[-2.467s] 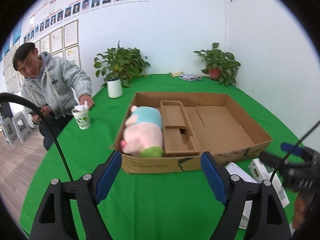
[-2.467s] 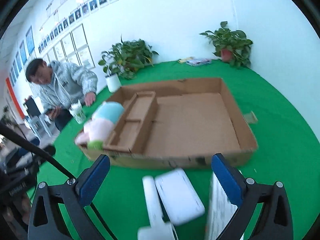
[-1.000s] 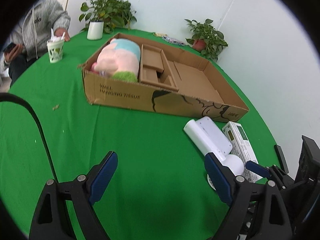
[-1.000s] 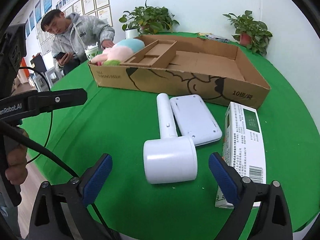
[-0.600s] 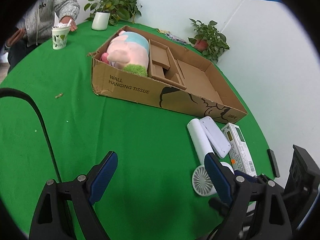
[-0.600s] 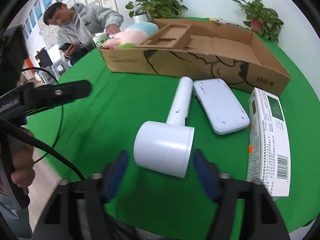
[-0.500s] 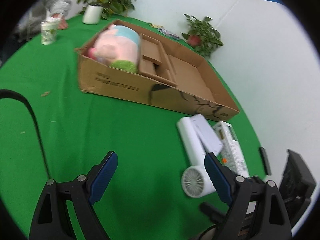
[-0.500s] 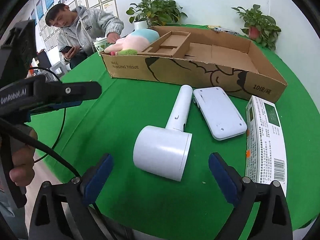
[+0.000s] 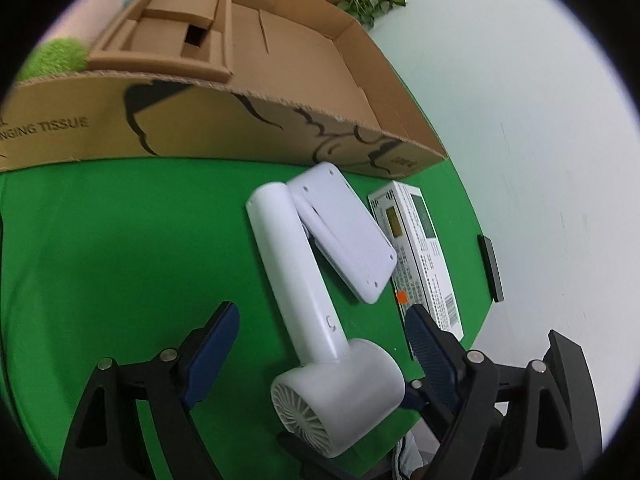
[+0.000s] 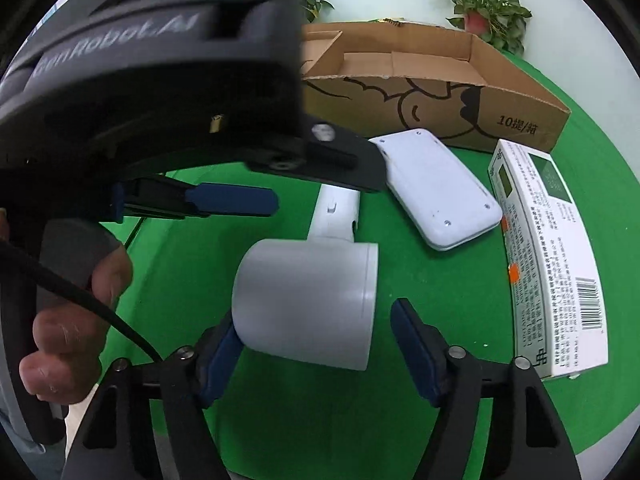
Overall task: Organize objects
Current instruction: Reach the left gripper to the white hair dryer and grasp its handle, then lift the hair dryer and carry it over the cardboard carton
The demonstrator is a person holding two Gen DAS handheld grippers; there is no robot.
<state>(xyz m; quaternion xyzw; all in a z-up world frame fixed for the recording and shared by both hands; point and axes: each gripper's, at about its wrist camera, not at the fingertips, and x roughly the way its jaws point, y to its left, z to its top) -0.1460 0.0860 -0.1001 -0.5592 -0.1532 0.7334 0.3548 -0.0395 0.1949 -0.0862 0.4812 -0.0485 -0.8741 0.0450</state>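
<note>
Both grippers lowered onto white handheld fan (image 10: 306,300) since earlier, right gripper (image 10: 316,350) closing around its smooth cylindrical head, left gripper (image 9: 322,344) closing, pads apart — fan beside cardboard box (image 9: 248,120), flat white device (image 9: 344,232) touching its handle.

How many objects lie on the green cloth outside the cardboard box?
3: the white handheld fan nearest the grippers, the flat white device beside its handle, and the printed carton farther right. Others may lie out of view.
</note>
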